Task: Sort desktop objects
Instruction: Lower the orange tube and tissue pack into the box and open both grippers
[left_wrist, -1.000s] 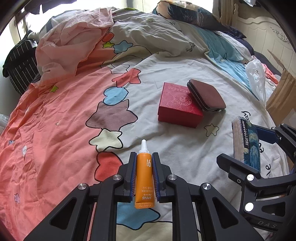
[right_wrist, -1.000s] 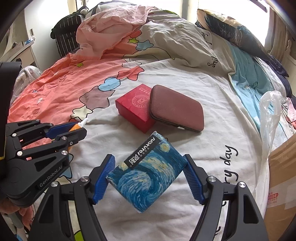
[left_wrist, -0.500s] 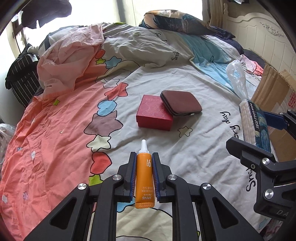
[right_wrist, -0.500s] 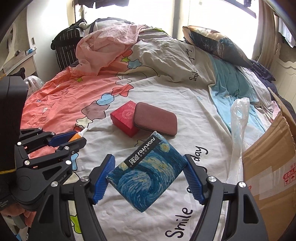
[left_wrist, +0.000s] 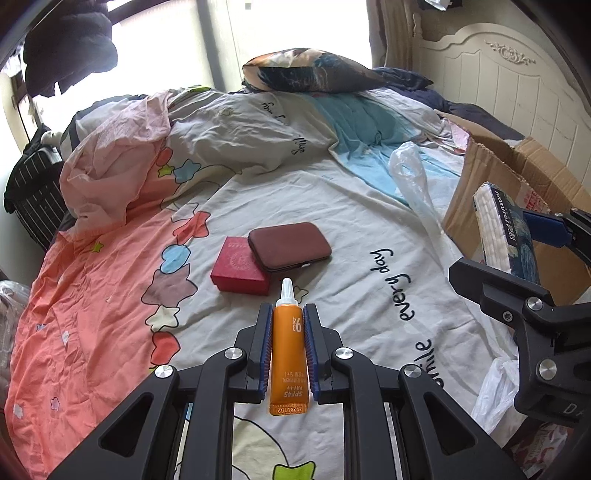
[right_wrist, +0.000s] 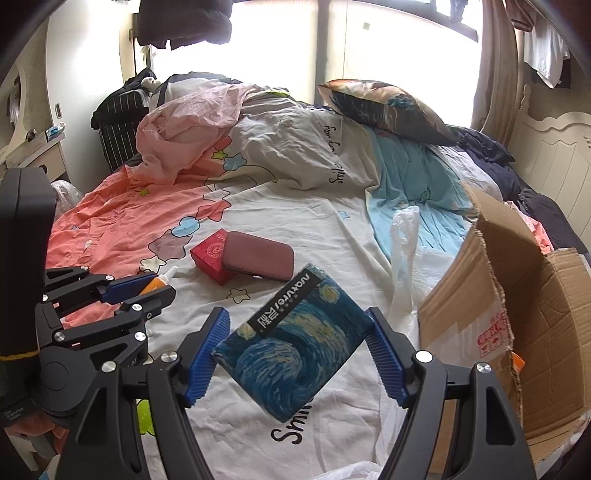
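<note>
Red box (right_wrist: 208, 254) corner under brown case (right_wrist: 258, 260); carton (right_wrist: 517, 314) cut off.

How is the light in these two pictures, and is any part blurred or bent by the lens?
Left wrist view: the window behind is washed out white, the bed sheet is evenly lit, the orange sunscreen tube is sharp. Right wrist view: the window glares too, the blue swirl-patterned tissue pack is sharp, and the brown cardboard box bends near the dark round edge.

wrist views overlook shared bed (left_wrist: 369, 236).
</note>
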